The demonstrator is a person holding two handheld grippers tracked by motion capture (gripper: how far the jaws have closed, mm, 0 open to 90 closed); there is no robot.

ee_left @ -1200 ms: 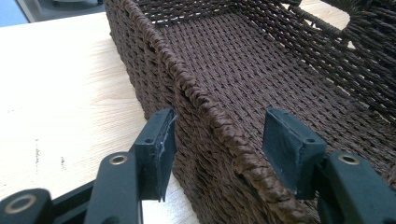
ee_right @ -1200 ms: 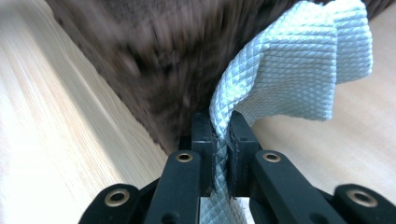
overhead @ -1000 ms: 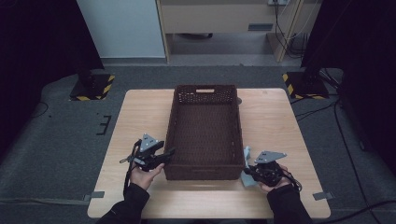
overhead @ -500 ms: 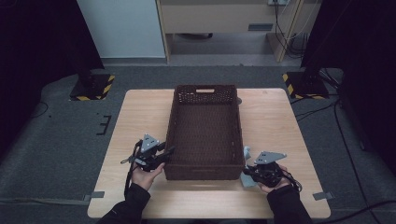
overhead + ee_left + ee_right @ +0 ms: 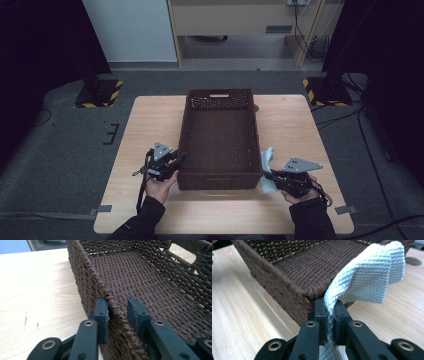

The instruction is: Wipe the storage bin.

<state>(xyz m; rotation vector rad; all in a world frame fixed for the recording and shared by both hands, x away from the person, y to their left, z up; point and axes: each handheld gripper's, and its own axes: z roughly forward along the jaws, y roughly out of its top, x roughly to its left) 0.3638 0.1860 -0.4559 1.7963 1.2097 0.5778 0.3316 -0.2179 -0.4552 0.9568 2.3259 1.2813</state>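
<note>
Wicker basket sits mid-table; left gripper has just been closing, jaws straddling its near-left rim, one pad touching. Right gripper is clamped on a pale blue cloth beside the basket's right corner. Risk: half-seated left grip slips, basket skews, cloth snags on weave.

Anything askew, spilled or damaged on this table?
Nothing stands out. The basket sits square on the table, empty and intact. The right gripper pinches a pale cloth beside it; the left gripper straddles the rim.
</note>
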